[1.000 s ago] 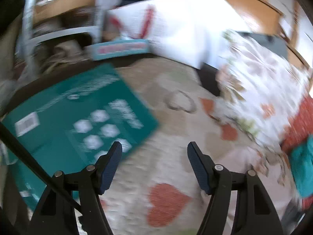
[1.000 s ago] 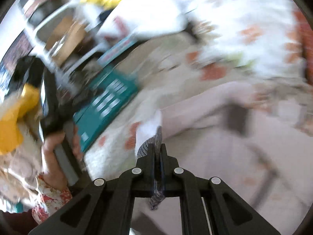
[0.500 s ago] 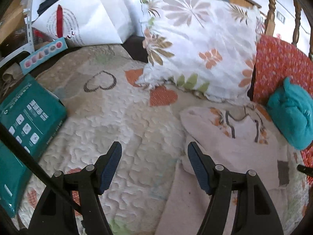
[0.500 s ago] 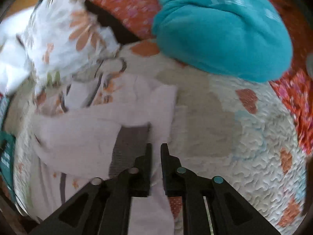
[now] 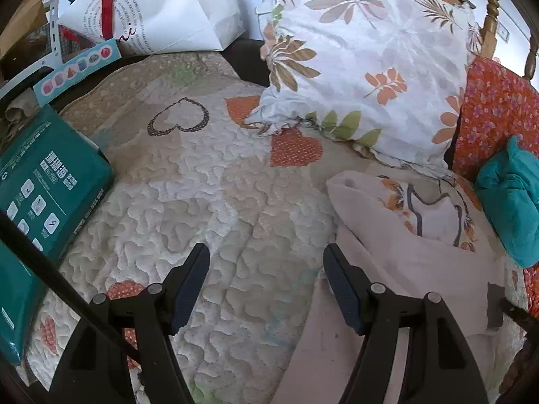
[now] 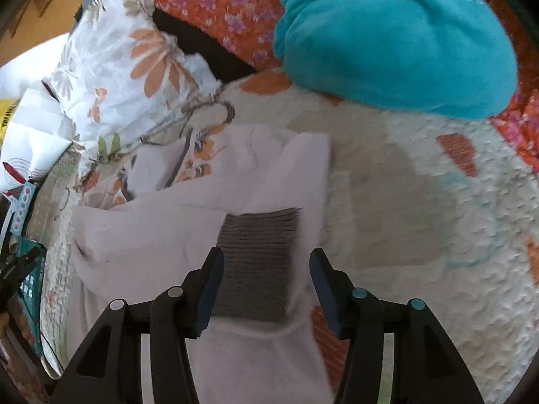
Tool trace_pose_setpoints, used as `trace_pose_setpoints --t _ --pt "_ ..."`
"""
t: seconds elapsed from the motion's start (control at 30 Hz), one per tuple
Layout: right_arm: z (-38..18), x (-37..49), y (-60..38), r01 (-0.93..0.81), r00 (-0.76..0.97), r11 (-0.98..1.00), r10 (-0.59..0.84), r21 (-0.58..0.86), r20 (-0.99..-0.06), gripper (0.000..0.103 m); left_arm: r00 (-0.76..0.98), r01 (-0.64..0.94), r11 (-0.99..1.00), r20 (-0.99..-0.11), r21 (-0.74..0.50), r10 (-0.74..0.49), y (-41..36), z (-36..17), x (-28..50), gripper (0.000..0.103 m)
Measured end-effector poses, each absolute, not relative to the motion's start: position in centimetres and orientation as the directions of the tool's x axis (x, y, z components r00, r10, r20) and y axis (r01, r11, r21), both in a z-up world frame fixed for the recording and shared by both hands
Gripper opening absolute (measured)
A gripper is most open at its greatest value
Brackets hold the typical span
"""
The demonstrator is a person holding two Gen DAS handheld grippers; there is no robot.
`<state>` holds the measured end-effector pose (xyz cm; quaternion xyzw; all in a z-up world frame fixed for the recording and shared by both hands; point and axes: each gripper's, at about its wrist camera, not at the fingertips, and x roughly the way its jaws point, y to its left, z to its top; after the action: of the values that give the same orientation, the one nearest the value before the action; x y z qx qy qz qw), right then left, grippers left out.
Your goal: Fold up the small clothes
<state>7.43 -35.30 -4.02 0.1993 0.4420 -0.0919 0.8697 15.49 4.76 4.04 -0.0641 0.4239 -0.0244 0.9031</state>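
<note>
A pale pink small garment (image 5: 387,269) with a flower print and grey cuffs lies on the quilted bedspread (image 5: 209,208). My left gripper (image 5: 266,279) is open and empty over the quilt, its right finger at the garment's left edge. In the right wrist view the garment (image 6: 161,235) lies partly folded, a sleeve laid across it with its grey ribbed cuff (image 6: 259,256) on top. My right gripper (image 6: 266,279) is open and empty, its fingers either side of that cuff, just above it.
A floral pillow (image 5: 363,60) and an orange cushion (image 5: 495,111) stand at the back. A teal fleece bundle (image 6: 394,37) lies at the right. A teal package (image 5: 43,195) lies at the left edge, with a white paper bag (image 5: 151,6) behind.
My right gripper carried the sleeve cuff across the garment, then opened and let it go. My left gripper swung right from the teal package toward the garment and stayed open.
</note>
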Motion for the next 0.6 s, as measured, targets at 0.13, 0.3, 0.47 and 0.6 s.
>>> trace_pose_setpoints --t 0.13,0.3,0.47,0.6 --pt "-3.5 7.5 -35.4 0.364 0.574 0.914 -0.068 0.180 -0.816 0.007 0.626 -0.034 0.988 -0.774 -0.149 -0.095 5.8 3.9 15.9 0.069" --pt "-2.0 6.7 -35.7 0.502 0.512 0.865 -0.287 0.011 -0.809 0.015 0.582 -0.050 0.985 -0.806 -0.167 -0.107 6.5 2.7 16.0 0.069" --pt "1.7 9.4 -27.5 0.296 0.664 0.954 -0.164 0.055 -0.729 0.038 0.560 -0.070 0.973 -0.816 -0.221 -0.145 6.9 2.4 16.1 0.069" --pt "2.4 16.0 -18.3 -0.059 0.684 0.992 0.123 0.114 -0.719 0.052 0.557 -0.063 0.971 -0.816 -0.229 -0.156 6.7 2.5 16.1 0.069"
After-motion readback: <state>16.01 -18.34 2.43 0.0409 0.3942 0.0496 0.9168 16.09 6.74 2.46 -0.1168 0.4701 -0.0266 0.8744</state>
